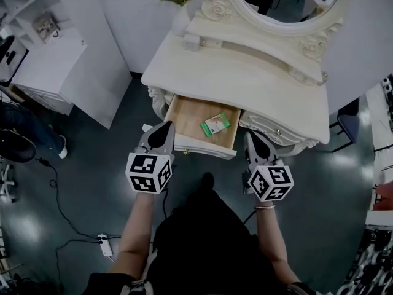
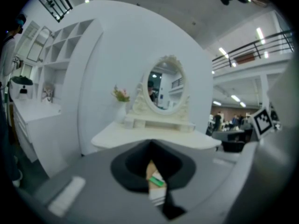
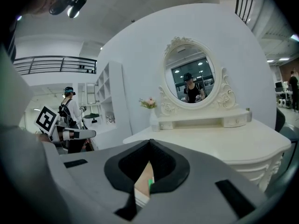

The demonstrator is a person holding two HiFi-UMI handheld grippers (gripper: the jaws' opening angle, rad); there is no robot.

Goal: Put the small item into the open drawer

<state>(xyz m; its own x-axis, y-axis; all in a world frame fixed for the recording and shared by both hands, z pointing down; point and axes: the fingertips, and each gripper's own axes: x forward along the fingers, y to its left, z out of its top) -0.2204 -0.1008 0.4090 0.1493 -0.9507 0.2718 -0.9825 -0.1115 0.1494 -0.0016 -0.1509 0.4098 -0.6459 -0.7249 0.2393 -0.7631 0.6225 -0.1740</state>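
Small item (image 1: 215, 125) lies inside open drawer (image 1: 184, 112); placement looks done. Left gripper (image 1: 163, 128) and right gripper (image 1: 254, 140) both clenched, empty, just before drawer front. Nothing evidently left.

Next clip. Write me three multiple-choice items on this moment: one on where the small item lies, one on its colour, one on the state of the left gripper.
1. Where does the small packet lie?
A. on the tabletop
B. inside the open drawer
C. between a gripper's jaws

2. What colours does the packet show?
A. green and white
B. red and black
C. plain yellow

3. How do the jaws of the left gripper stand?
A. wide apart
B. shut on the packet
C. shut, holding nothing

Answers:
1. B: the head view shows the packet on the drawer's wooden floor.
2. A: its face is green with white parts.
3. C: the left gripper view shows the jaws together, with the packet lying beyond them.
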